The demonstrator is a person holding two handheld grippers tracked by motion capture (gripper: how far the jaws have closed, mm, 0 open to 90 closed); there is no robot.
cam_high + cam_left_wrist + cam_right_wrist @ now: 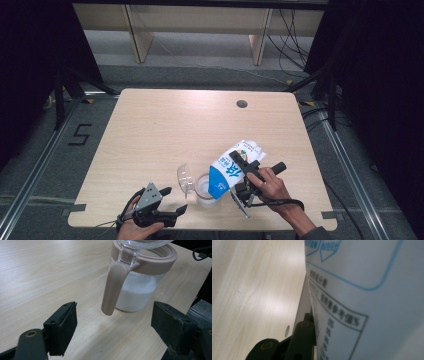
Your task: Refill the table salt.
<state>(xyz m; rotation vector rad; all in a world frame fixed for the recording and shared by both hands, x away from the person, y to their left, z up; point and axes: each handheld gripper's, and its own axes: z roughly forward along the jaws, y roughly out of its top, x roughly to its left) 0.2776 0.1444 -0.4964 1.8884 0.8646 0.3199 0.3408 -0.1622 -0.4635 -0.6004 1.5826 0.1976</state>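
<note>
A: The right tongs [246,172] pinch the milk carton [233,169], tipped over the clear jug [206,190] near the bench's [165,125] front edge.

B: And the left tongs [172,200]?

A: Spread and empty, just beside the jug's handle [113,286] — not steadying it. I'd judge a steeper tilt could gush milk past the rim, or the carton could nudge the jug over.

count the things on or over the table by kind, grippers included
milk carton: 1
clear jug with milk: 1
jug lid: 1
grippers: 2, the left gripper and the right gripper
total: 5
</note>
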